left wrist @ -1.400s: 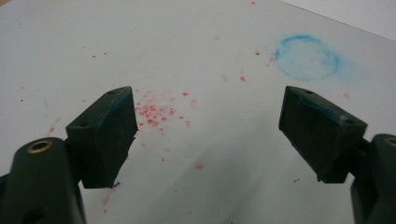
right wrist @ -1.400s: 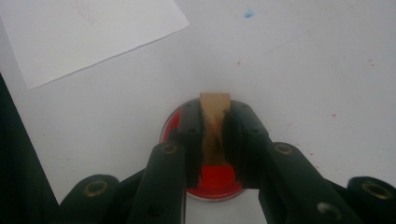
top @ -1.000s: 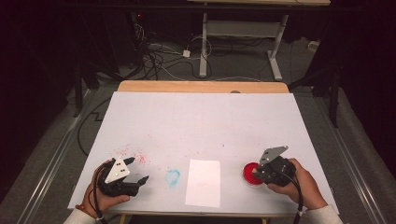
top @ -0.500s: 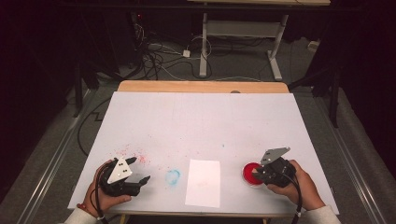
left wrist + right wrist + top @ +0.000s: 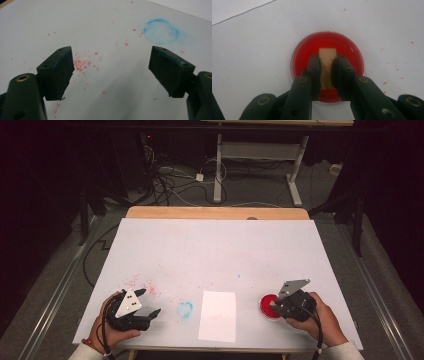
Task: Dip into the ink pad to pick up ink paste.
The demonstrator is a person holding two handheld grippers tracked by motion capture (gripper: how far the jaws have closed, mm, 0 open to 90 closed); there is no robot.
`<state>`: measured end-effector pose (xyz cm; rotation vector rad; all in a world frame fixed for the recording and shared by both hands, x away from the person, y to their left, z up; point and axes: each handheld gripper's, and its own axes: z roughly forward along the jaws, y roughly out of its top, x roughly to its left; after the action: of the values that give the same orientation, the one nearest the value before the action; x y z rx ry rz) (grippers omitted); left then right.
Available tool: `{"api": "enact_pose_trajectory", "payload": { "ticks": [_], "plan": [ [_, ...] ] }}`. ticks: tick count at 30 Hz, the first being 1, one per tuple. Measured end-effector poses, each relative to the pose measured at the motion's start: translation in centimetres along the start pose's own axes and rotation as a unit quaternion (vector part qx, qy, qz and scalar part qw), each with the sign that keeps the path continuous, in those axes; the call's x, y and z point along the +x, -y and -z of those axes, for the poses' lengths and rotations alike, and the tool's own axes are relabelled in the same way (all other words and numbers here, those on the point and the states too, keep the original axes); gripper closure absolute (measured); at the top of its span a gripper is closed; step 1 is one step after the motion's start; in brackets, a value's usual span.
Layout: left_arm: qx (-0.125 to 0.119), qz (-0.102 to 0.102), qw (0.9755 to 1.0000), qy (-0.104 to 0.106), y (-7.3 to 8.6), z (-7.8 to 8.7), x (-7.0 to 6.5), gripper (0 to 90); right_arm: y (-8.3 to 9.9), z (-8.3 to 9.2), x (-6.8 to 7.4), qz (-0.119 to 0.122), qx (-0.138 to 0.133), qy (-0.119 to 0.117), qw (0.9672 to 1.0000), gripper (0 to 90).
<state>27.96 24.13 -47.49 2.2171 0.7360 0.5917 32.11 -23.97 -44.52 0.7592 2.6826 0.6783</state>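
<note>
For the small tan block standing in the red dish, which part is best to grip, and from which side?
Grip the tan block on its two long flat side faces, near the upper part that rises clear of the red dish, coming from above. The faces are parallel and the block is narrow, so the jaws fit. The right gripper holds it just so.

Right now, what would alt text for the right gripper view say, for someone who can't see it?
The right gripper has its two black jaws shut on a small tan wooden block, holding it over a round dish of red paint. The dish sits on a white table flecked with red specks, with the edge of a paper sheet at upper left.
</note>
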Motion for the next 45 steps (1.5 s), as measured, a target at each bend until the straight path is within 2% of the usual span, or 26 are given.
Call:
{"api": "enact_pose_trajectory", "payload": {
  "ticks": [5,9,10,11,12,16,22,26,31,33,34,36,37,41,45],
  "plan": [
    [0.0,0.001,1.0,-0.001,0.1,0.0,0.0,19.4,-0.2,0.3,-0.1,-0.002,-0.001,0.001,1.0,76.2],
    [0.002,0.0,1.0,0.0,0.1,0.0,0.0,19.4,-0.6,1.9,-0.3,-0.015,-0.038,0.001,0.9991,76.2],
    [0.0,-0.005,1.0,-0.002,0.1,0.0,0.1,19.3,-0.8,2.4,-0.3,-0.015,-0.047,0.005,0.9988,76.2],
    [0.001,0.0,1.0,0.0,0.1,0.0,0.0,19.3,-1.0,3.4,-0.2,-0.015,-0.061,0.009,0.998,76.2],
    [0.002,0.001,1.0,0.0,0.1,0.0,0.0,19.3,-1.0,3.4,-0.2,-0.015,-0.061,0.009,0.998,76.2],
    [0.001,0.001,1.0,-0.001,0.1,0.1,0.0,19.3,-1.5,5.9,0.3,-0.014,-0.102,0.029,0.9943,76.2],
    [0.003,0.001,1.0,0.0,0.1,0.0,0.0,19.3,-1.9,7.2,1.0,-0.004,-0.121,0.042,0.9917,76.2],
    [0.002,0.0,1.0,0.003,0.1,0.0,0.0,19.3,-2.0,6.8,1.2,0.003,-0.111,0.041,0.993,76.2],
    [0.004,-0.002,1.0,0.003,0.1,0.0,0.0,19.3,-2.0,5.3,1.0,0.004,-0.084,0.028,0.996,76.2],
    [0.005,-0.002,1.0,0.003,0.1,0.0,0.0,19.3,-1.9,4.5,0.9,0.005,-0.069,0.026,0.9973,76.2],
    [0.006,-0.002,1.0,0.003,0.1,-0.1,0.0,19.4,-1.7,3.7,0.6,0.006,-0.051,0.034,0.9981,76.1],
    [0.007,-0.003,1.0,0.004,0.1,-0.1,-0.1,19.3,-1.6,3.2,0.4,0.001,-0.047,0.032,0.9984,76.2],
    [0.007,-0.003,1.0,0.004,0.1,-0.1,-0.1,19.3,-1.2,2.4,-0.1,-0.006,-0.033,0.03,0.999,76.1],
    [0.007,-0.004,1.0,0.005,0.1,-0.1,-0.1,19.3,-0.8,1.1,-0.5,-0.015,-0.015,0.022,0.9995,76.2],
    [0.007,-0.004,1.0,0.005,0.1,-0.1,-0.1,19.3,-0.7,0.4,-0.6,-0.01,-0.004,0.021,0.9997,76.1]
  ]
}}
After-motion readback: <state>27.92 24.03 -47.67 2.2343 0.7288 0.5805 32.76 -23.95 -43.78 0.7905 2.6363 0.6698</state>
